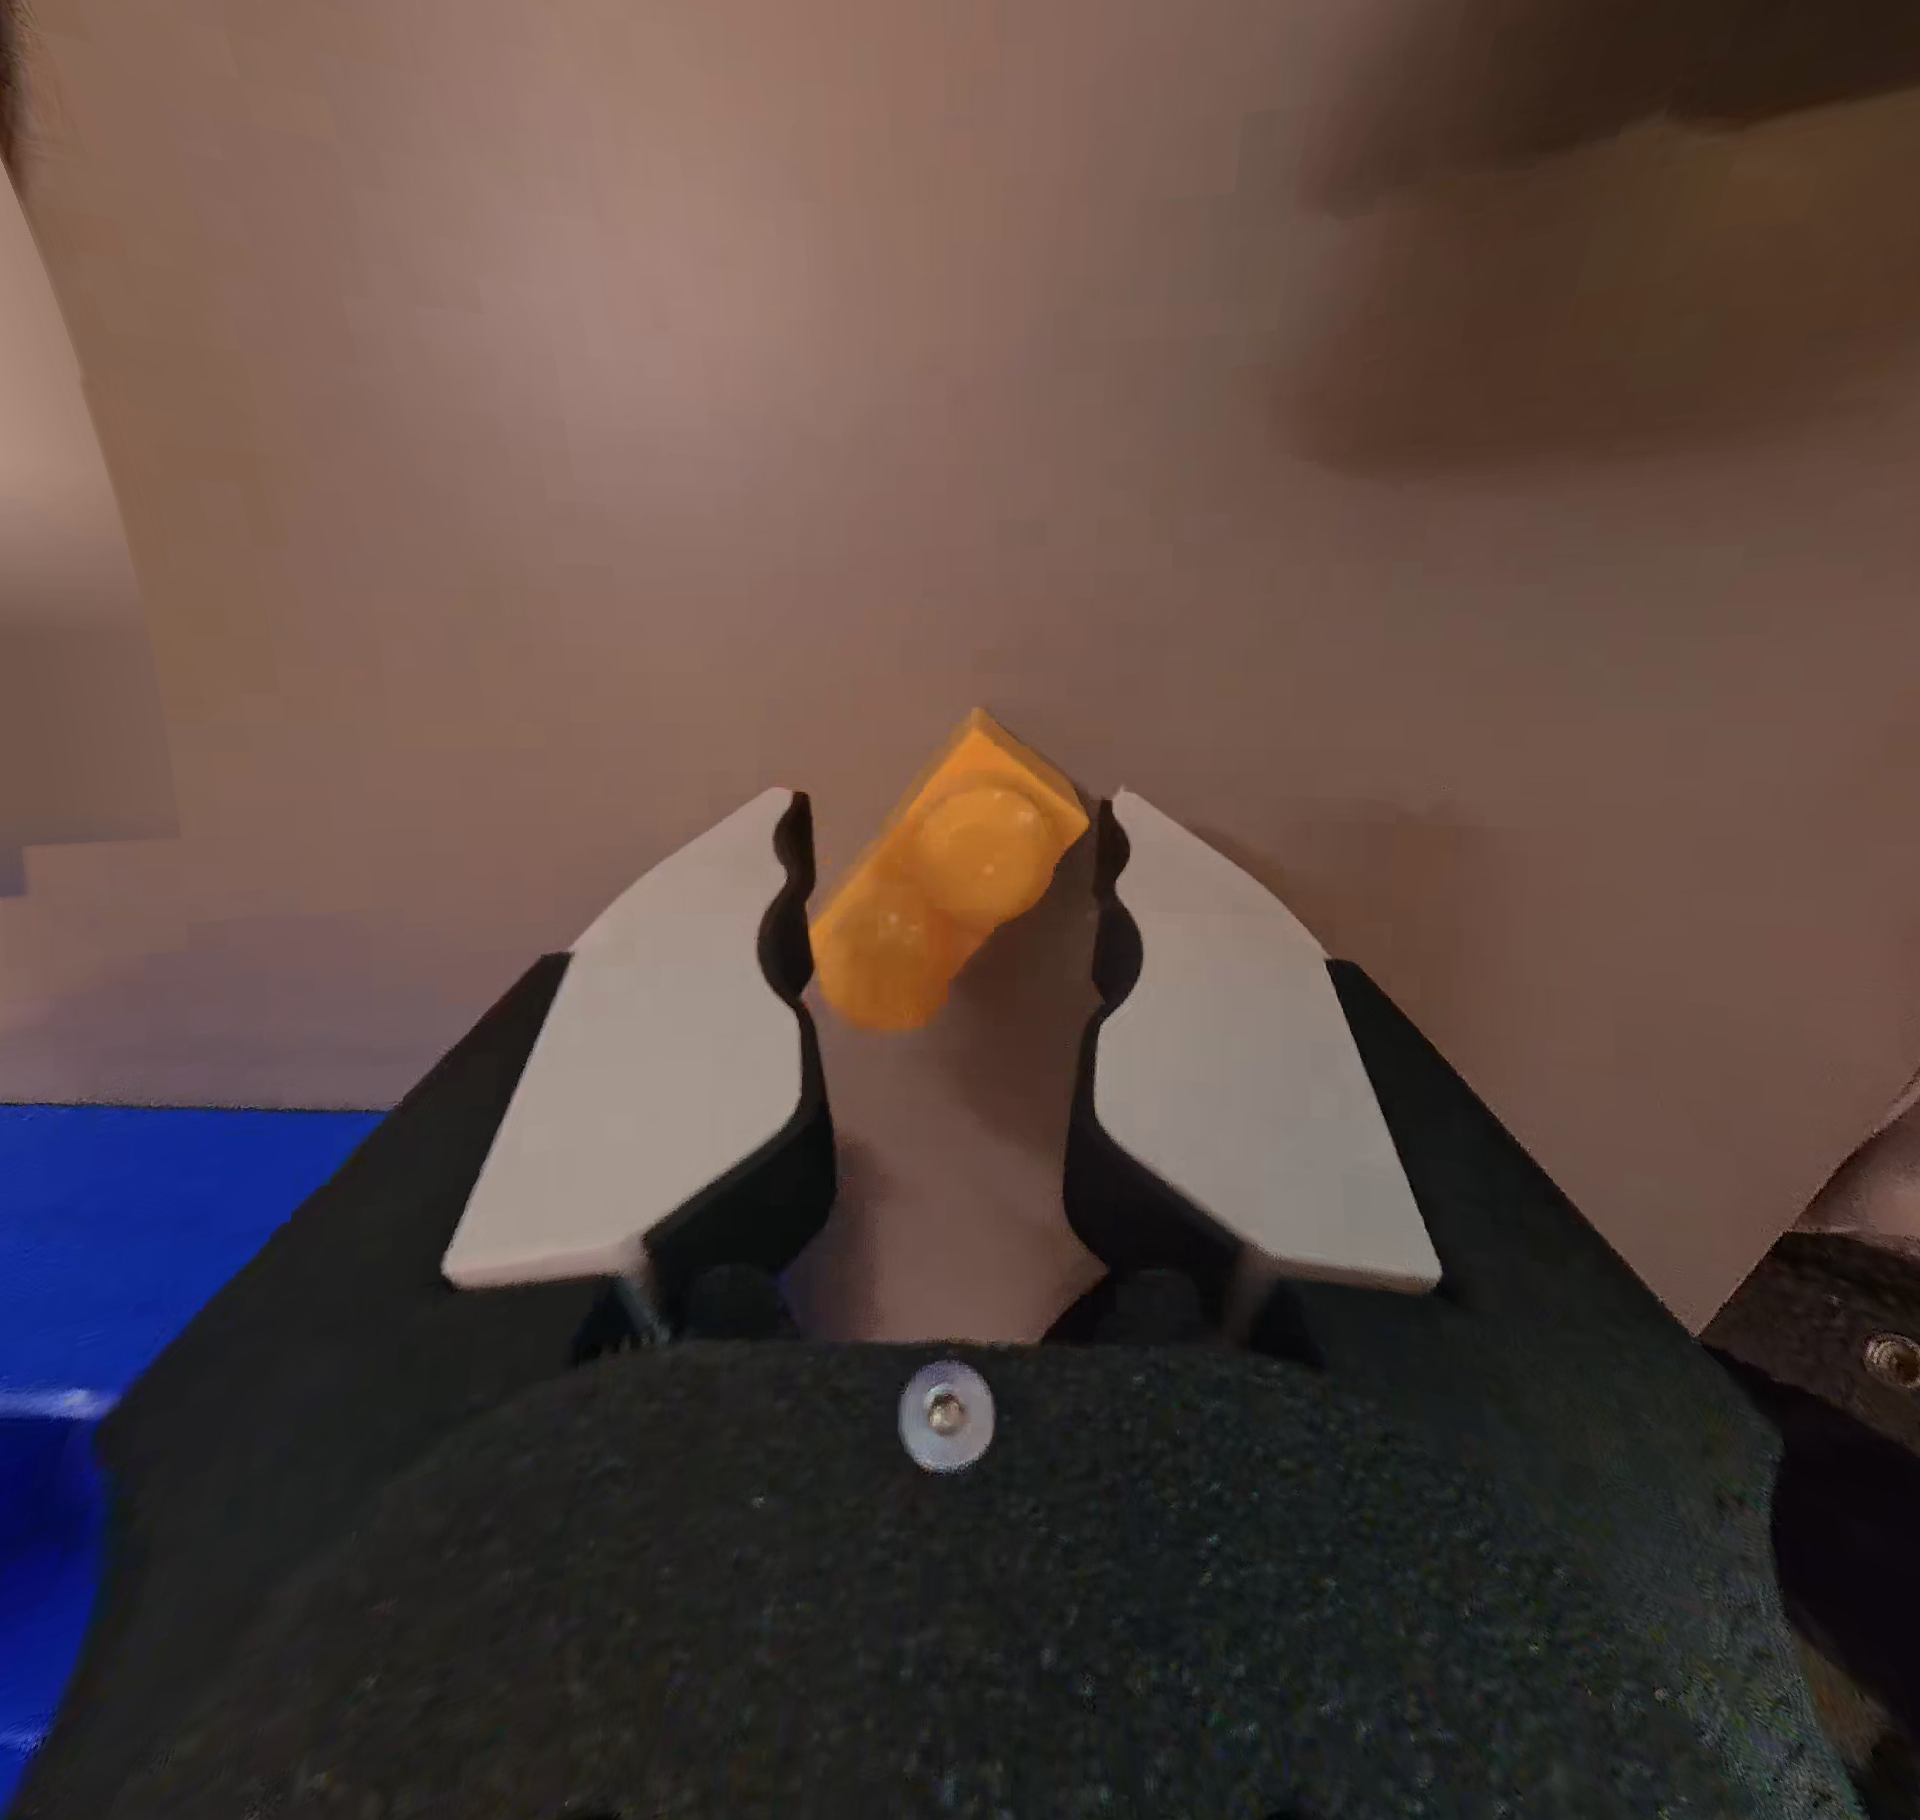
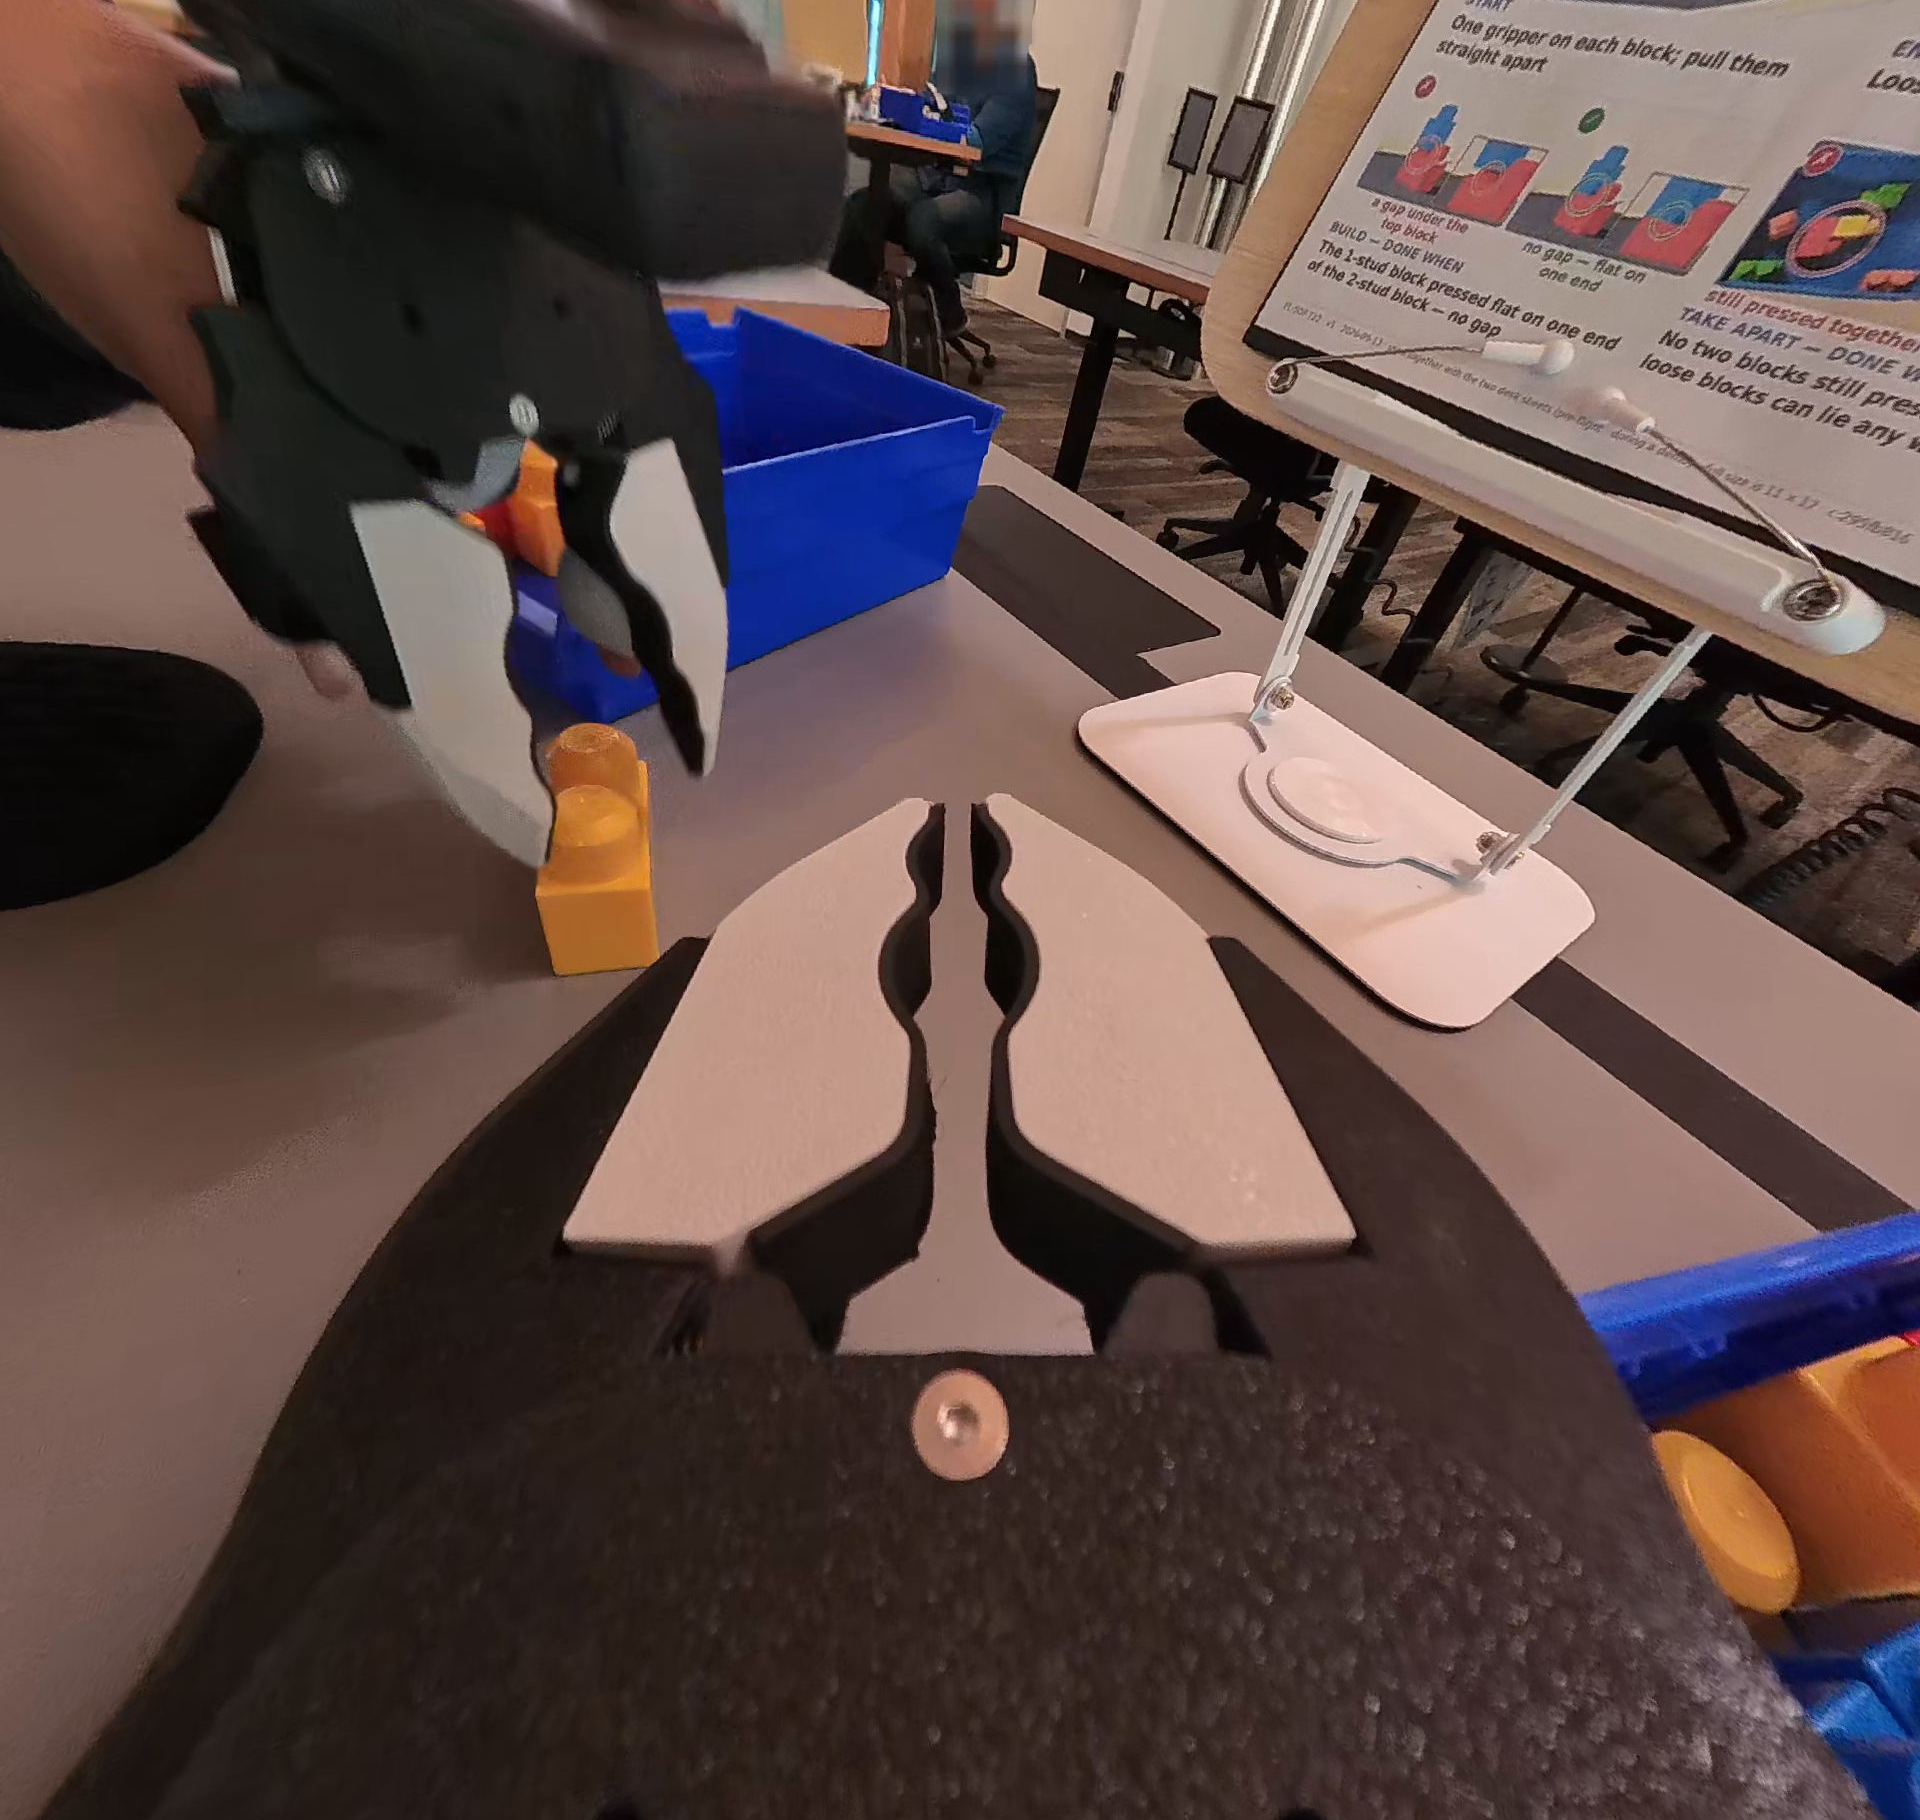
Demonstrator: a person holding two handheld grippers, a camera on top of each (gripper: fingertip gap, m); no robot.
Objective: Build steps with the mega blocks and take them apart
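Hovering left tool [image 1: 951,804] seemingly brackets orange block [image 1: 940,887].

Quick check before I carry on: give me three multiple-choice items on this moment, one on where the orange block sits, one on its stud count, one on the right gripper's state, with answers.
1. Where is the orange two-stud block?
A. On the grey table, under the left gripper's open fingers
B. Inside the blue bin
C. On the white stand base

2. How many studs show on top of that block?
A. One
B. Two
C. Four

3. What is the state of the right gripper?
A. Wide open
B. Shut on a block
C. Shut, holding nothing

Answers:
1 A: the block stands on the grey table, with the left gripper just above it and the blue bin behind.
2 B: two round studs sit in a row.
3 C: only a thin slit parts its fingers, and nothing is between them.
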